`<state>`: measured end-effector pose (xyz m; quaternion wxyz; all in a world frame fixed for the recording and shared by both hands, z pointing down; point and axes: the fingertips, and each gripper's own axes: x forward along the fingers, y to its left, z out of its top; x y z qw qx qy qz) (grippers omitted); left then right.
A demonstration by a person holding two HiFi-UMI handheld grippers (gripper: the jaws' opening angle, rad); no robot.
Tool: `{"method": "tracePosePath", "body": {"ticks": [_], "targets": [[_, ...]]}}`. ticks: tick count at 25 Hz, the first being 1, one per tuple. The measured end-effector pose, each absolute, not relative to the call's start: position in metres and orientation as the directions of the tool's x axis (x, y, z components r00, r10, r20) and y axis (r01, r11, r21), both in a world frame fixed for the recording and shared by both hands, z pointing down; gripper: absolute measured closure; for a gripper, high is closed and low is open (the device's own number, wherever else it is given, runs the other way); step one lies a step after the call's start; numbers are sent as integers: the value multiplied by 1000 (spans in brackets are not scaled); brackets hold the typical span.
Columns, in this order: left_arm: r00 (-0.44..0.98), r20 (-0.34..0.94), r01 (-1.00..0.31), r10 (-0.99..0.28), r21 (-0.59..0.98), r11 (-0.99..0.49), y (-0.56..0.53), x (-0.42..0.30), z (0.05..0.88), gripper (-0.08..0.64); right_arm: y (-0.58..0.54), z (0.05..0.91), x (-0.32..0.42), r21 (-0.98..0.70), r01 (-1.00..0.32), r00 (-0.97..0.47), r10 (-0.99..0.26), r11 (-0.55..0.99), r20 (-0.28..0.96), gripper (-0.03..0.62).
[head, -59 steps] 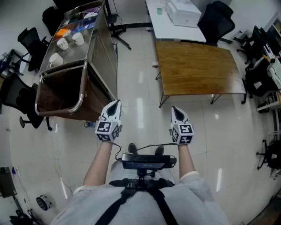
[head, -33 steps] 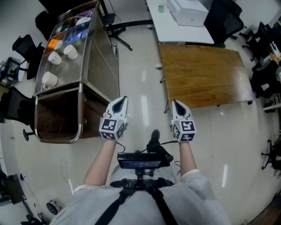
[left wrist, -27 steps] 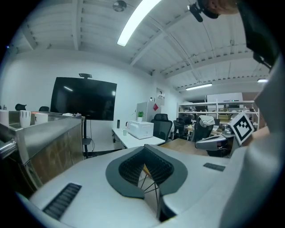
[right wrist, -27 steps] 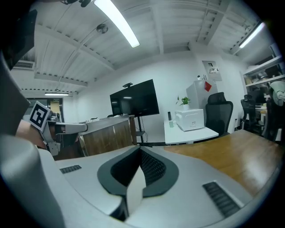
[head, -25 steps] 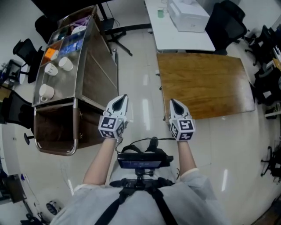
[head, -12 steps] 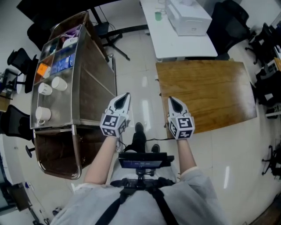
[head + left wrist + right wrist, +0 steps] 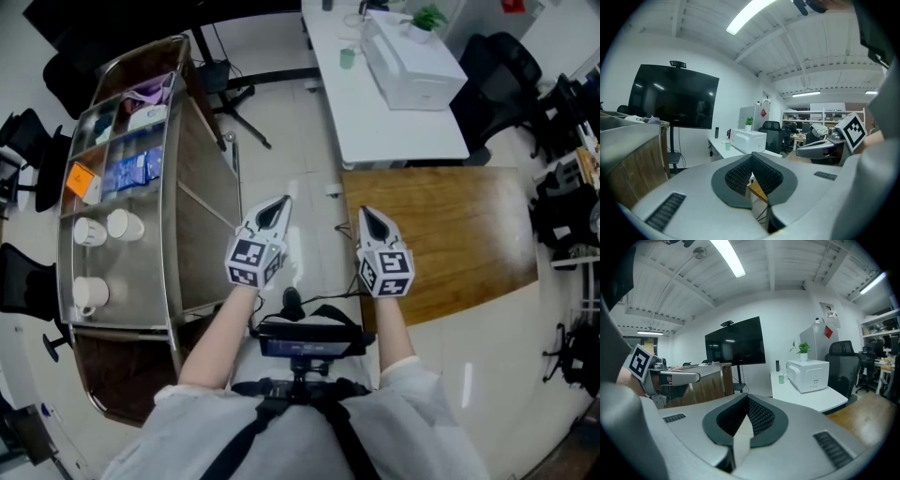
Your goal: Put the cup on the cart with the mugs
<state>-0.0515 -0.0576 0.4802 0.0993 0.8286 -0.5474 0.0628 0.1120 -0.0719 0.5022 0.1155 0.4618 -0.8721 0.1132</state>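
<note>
A small green cup (image 7: 348, 58) stands on the white table (image 7: 375, 122) ahead, beside a white box-shaped machine (image 7: 412, 61). The steel cart (image 7: 141, 272) stands at my left, with three white mugs (image 7: 105, 229) on its top. My left gripper (image 7: 279, 208) and right gripper (image 7: 367, 217) are held side by side over the aisle floor, both shut with nothing in them. The cup (image 7: 727, 146) shows far beyond the shut jaws in the left gripper view, and the same cup (image 7: 781, 378) shows just as far off in the right gripper view.
A wooden table (image 7: 450, 234) lies at my right, nearer than the white one. Black office chairs (image 7: 502, 75) stand round the tables and left of the cart. A large dark screen (image 7: 670, 96) stands on a stand past the cart's far end.
I have walked forward along the aisle: the cart has slid down the left of the head view and both tables have come nearer. Both grippers stay shut and side by side.
</note>
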Motion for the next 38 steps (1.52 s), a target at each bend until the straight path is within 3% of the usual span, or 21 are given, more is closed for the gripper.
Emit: {"method": "tracePosePath", "body": {"ticks": [17,38], "targets": [[355,238,-935,-904,91,-344,-223,-105,489,554,-258,520,58,-127,-802,-590,-743,584,316,586],[394,275,-915,-877,24,-404,-452,-79,489,554,-475,547,59,-188,-814,-579,-745,549,330,586]]}}
